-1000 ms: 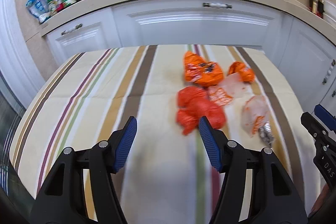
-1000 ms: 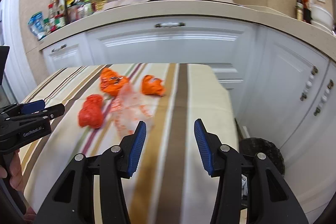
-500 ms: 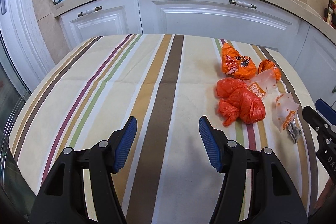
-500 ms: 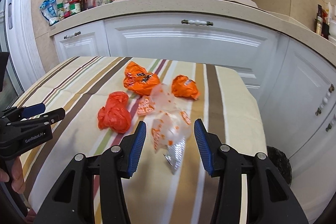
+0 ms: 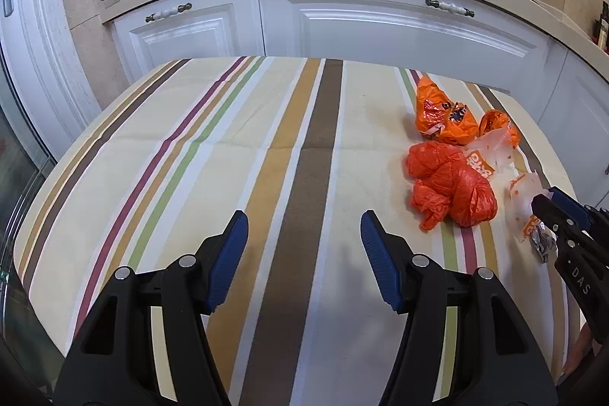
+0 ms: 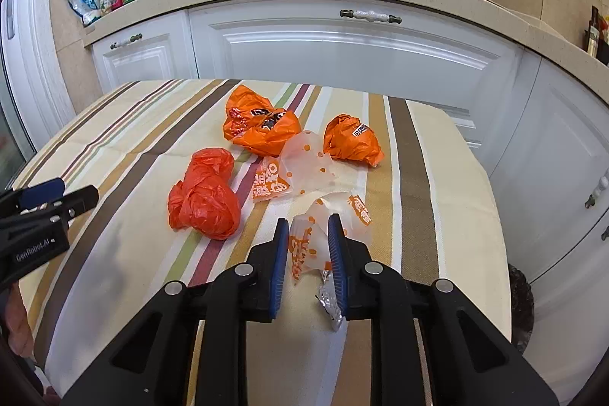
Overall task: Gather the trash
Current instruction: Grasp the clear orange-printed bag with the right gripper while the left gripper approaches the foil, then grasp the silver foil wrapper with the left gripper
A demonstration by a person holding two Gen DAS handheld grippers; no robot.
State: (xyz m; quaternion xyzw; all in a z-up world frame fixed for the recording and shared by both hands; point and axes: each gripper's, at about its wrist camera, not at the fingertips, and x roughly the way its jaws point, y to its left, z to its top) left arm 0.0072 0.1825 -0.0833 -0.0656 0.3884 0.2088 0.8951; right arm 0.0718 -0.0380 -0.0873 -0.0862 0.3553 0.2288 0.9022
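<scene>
The clear orange-printed wrapper, low in the centre of the right wrist frame on the striped table, is pinched by the right hand-held gripper, apparently clenched. The left hand-held gripper is held spread, grasping nothing.

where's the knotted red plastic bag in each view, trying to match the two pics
Left wrist view: the knotted red plastic bag lies right of centre on the striped tablecloth, ahead and right of the open left gripper.
Right wrist view: the bag lies left of centre, left of the right gripper, which is closed on a clear dotted wrapper.
Shared landmark: the printed orange bag just behind it.
</scene>
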